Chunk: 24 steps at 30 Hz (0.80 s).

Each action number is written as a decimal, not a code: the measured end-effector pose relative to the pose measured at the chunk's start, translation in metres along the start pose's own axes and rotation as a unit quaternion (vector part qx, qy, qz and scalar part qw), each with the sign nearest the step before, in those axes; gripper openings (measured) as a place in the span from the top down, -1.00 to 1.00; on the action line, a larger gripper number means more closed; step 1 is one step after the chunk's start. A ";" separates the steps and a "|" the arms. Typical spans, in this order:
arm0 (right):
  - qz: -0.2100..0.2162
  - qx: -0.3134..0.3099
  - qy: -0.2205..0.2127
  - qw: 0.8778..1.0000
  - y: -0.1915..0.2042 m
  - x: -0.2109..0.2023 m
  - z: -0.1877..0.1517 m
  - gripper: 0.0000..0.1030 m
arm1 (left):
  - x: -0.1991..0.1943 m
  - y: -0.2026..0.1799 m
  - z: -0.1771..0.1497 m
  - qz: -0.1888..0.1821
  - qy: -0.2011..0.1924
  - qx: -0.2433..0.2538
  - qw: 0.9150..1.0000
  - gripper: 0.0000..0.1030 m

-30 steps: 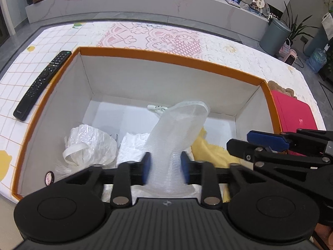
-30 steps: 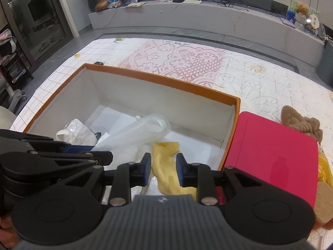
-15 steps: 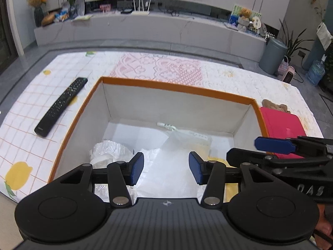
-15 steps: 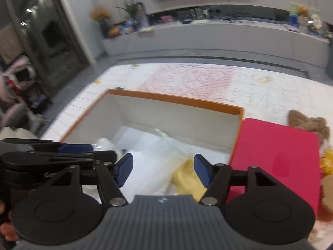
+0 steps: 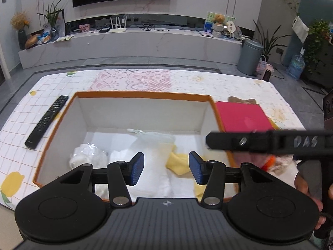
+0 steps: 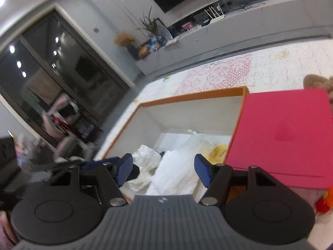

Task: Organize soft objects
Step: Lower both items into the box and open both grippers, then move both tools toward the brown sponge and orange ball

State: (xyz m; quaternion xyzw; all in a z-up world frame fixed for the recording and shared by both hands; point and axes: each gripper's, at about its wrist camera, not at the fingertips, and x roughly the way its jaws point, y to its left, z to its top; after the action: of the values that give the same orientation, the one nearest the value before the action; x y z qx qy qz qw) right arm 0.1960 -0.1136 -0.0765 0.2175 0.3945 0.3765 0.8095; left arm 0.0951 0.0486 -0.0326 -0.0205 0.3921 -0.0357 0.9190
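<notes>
The bubble-wrap bag [image 5: 155, 145] lies limp on the floor of the orange-rimmed box [image 5: 143, 94], its long axis running from the far wall toward the near edge, its mouth end at the far wall; just to its right sits the yellow cloth [image 5: 179, 163], crumpled and touching it; to its left a clear plastic bag [image 5: 88, 158] rests near the left wall. The left gripper [image 5: 166, 169] hovers level above the near edge of the box, aimed along the bag's length, jaws spread wide and holding nothing; the right gripper [image 6: 164, 169] hangs tilted over the same near edge, its view blurred, jaws likewise parted and empty. A red lid [image 5: 242, 117] lies flat against the box's right side; a black remote [image 5: 46, 121] lies outside on the left, pointing away across the patterned mat [image 5: 145, 78].
</notes>
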 end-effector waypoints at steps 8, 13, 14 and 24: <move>-0.085 -0.020 -0.007 0.996 -0.010 -0.048 -0.005 -0.35 | -0.005 -0.034 -0.009 -0.029 -0.003 0.031 0.999 -0.11; -0.139 -0.025 -0.012 0.990 -0.023 -0.082 -0.009 -0.33 | -0.007 -0.060 -0.012 -0.046 -0.011 0.057 0.997 -0.11; -0.148 -0.025 -0.011 0.989 -0.028 -0.088 -0.010 -0.33 | -0.007 -0.066 -0.012 -0.049 -0.011 0.063 0.997 -0.11; -0.264 0.014 -0.015 0.964 -0.063 -0.142 -0.021 -0.32 | 0.012 -0.127 -0.016 -0.073 0.007 0.115 0.991 -0.11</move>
State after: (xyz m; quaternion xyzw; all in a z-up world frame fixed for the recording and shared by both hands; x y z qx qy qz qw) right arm 0.1491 -0.2624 -0.0622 0.1223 0.4307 0.1403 0.8831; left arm 0.0855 -0.0795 -0.0434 0.0575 0.3891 -0.1475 0.9075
